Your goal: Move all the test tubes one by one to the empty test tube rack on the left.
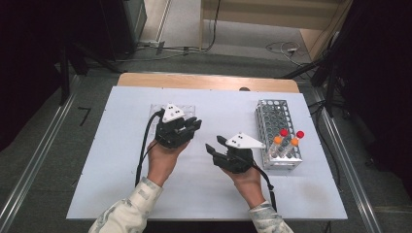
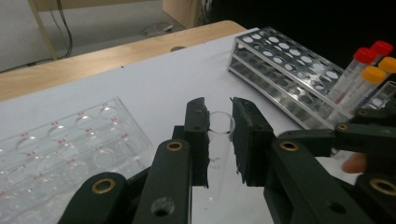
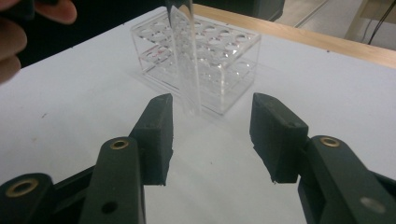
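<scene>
Fingers [image 2: 198, 135] of our left gripper [image 2: 219, 140] pinch a clear, capless test tube [image 2: 219, 140], its open mouth showing just above the pads and its body running down between them. Fingers [image 3: 156, 135] of our right gripper [image 3: 217, 140] stand spread with nothing between them; beyond and slightly above the gap the same tube hangs upright [image 3: 187, 65], clear of both pads. Behind the tube, farther from the right fingers, sits a clear acrylic rack [image 3: 205, 51] on the white tabletop [image 3: 93, 107]. From the left fingers this rack [image 2: 70, 149] lies low to one side, and a metal tube rack [image 2: 280, 60] lies to the other, holding tubes with red caps [image 2: 364, 55] and orange caps [image 2: 373, 74]. In the high view we see the left gripper [image 1: 192, 124] over the acrylic rack [image 1: 158, 109] and the right gripper [image 1: 216, 144] just beside the metal rack [image 1: 272, 116]
</scene>
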Demonstrator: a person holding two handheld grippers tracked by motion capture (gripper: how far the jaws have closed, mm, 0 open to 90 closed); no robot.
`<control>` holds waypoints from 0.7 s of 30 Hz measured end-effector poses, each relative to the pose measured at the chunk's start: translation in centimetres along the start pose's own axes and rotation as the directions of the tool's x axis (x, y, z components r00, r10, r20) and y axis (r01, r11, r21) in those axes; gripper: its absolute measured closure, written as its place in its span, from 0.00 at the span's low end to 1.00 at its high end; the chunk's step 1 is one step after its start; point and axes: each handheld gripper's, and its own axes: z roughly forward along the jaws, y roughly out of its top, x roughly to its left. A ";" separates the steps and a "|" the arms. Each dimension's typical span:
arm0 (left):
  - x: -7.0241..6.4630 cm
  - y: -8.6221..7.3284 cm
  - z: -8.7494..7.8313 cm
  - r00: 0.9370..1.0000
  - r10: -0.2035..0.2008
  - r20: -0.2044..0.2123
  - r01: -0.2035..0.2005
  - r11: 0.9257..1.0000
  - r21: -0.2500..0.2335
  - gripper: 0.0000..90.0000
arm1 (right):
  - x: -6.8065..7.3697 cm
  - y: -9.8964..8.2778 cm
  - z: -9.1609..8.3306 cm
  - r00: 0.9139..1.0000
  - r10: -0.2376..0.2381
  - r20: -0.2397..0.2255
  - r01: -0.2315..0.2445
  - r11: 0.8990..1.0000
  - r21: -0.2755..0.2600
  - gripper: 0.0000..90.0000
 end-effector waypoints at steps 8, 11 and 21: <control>1.3 1.4 -0.2 0.999 -0.013 -0.035 0.012 1.000 -0.025 0.86 | -0.9 -1.4 -0.6 1.000 0.012 0.014 -0.013 0.999 0.034 0.45; 1.7 2.0 -0.2 0.998 -0.014 -0.055 0.012 0.999 -0.034 0.86 | -0.9 -1.5 -0.7 1.000 0.011 0.016 -0.012 0.999 0.040 0.43; 2.7 3.6 1.0 0.993 -0.002 -0.116 -0.002 0.999 -0.039 0.86 | -1.2 -1.8 -1.2 0.999 0.023 0.029 -0.025 0.996 0.084 0.28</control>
